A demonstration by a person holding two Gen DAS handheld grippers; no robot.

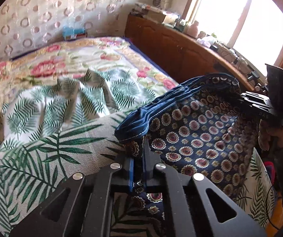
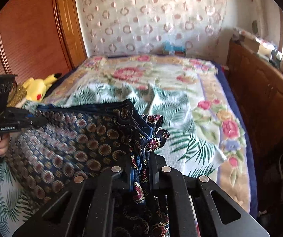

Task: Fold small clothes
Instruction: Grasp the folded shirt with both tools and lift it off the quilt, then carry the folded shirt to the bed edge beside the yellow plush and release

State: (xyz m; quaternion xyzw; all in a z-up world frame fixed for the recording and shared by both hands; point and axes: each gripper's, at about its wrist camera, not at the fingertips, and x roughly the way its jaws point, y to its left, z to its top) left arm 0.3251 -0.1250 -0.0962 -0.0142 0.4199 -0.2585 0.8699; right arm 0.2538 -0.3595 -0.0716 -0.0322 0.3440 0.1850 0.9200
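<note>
A small navy garment with red and gold medallions and a blue waistband (image 1: pixel 196 130) hangs stretched in the air between both grippers, above the bed. My left gripper (image 1: pixel 139 154) is shut on one end of its waistband. My right gripper (image 2: pixel 141 158) is shut on the other end; the same garment (image 2: pixel 72 138) spreads to its left. The right gripper also shows in the left wrist view (image 1: pixel 246 100), and the left gripper in the right wrist view (image 2: pixel 40 120).
A palm-leaf cloth (image 1: pixel 48 118) lies rumpled on the floral bedspread (image 2: pixel 220 122). A wooden headboard with a cluttered shelf (image 1: pixel 180 45) runs along the right. A yellow plush toy (image 2: pixel 38 87) and a wardrobe (image 2: pixel 32 29) are on the left.
</note>
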